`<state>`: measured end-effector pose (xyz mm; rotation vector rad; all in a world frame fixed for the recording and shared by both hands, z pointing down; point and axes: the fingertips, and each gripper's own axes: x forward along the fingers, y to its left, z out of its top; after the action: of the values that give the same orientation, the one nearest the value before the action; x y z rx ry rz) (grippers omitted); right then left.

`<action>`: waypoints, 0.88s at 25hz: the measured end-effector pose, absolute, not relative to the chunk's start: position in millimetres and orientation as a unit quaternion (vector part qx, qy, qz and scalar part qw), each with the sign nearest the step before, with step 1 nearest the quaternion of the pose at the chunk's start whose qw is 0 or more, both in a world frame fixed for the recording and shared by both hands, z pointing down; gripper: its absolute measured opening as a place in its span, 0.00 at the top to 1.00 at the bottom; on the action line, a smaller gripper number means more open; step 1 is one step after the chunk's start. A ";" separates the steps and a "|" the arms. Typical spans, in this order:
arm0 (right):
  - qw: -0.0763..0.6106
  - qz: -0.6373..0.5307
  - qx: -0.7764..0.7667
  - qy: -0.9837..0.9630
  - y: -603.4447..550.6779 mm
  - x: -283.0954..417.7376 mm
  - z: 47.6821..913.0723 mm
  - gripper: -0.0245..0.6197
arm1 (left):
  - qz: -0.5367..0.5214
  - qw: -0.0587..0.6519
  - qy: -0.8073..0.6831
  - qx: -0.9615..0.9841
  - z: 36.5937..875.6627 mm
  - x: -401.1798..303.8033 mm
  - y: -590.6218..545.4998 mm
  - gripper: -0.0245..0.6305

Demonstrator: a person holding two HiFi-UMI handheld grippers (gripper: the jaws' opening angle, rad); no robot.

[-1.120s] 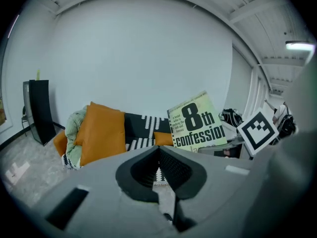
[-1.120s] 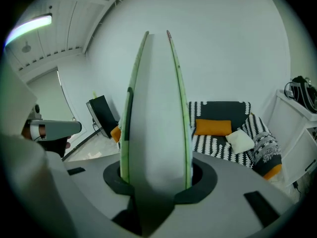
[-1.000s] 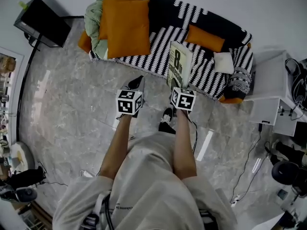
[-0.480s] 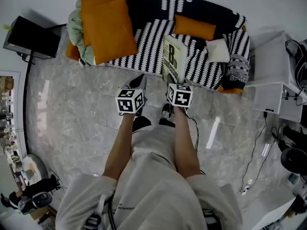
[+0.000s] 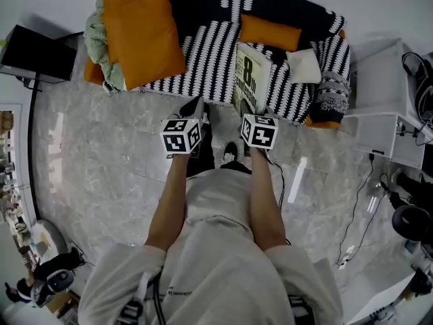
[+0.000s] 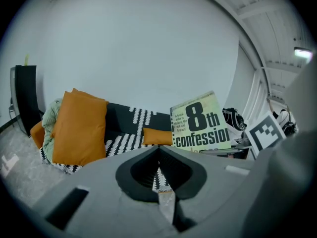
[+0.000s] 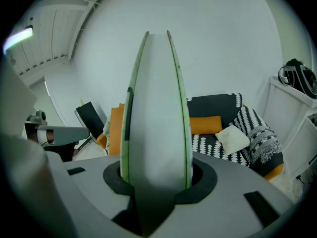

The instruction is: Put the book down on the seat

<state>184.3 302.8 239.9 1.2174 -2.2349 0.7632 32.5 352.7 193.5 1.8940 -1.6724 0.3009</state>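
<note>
The book (image 5: 252,78), pale green with "8th confession" in black on its cover, stands upright over the front edge of the striped black-and-white sofa seat (image 5: 203,53). My right gripper (image 5: 247,107) is shut on its lower end. In the right gripper view the book (image 7: 156,108) fills the space between the jaws, seen edge-on. My left gripper (image 5: 193,108) hangs to the left of it, near the sofa's front edge, shut with nothing in it. In the left gripper view its jaw tips (image 6: 158,148) meet, and the book (image 6: 202,125) shows to the right, before the sofa (image 6: 126,133).
Two large orange cushions (image 5: 139,36) and a pale green blanket lie at the sofa's left end. A small orange cushion (image 5: 269,32), a white one (image 5: 304,65) and a patterned one (image 5: 331,93) lie to the right. A white cabinet (image 5: 382,107) stands right; a black box (image 5: 37,51) left.
Both grippers have moved forward toward the sofa and a little down. The book has come with the right gripper and now stands over the seat's front edge.
</note>
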 end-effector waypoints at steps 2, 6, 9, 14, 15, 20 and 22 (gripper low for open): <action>0.245 0.278 0.451 -0.812 297.8 188.2 244.2 0.72 | 0.119 0.296 -0.627 0.710 201.5 29.7 348.2 0.95; 0.252 0.283 0.463 -0.801 283.2 194.0 256.0 0.71 | 0.128 0.305 -0.622 0.709 217.9 21.6 327.5 0.95; 0.256 0.295 0.475 -0.789 269.5 199.9 264.7 0.71 | 0.125 0.314 -0.621 0.707 225.3 13.8 306.2 0.95; 0.252 0.318 0.496 -0.768 244.9 196.6 279.9 0.71 | 0.147 0.310 -0.599 0.724 236.8 3.5 268.3 0.95; 0.256 0.321 0.499 -0.764 240.3 194.0 283.3 0.71 | 0.151 0.311 -0.594 0.727 239.7 1.2 259.9 0.95; 0.256 0.341 0.515 -0.744 217.0 178.9 292.0 0.72 | 0.180 0.299 -0.559 0.752 245.9 -4.5 214.1 0.95; 0.256 0.351 0.520 -0.735 210.9 167.7 295.7 0.71 | 0.187 0.304 -0.544 0.759 250.4 -10.8 198.4 0.95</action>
<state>167.7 210.9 295.7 1.4101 -1.9953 0.9537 -10.8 198.4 250.4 2.0118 -1.4427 0.4960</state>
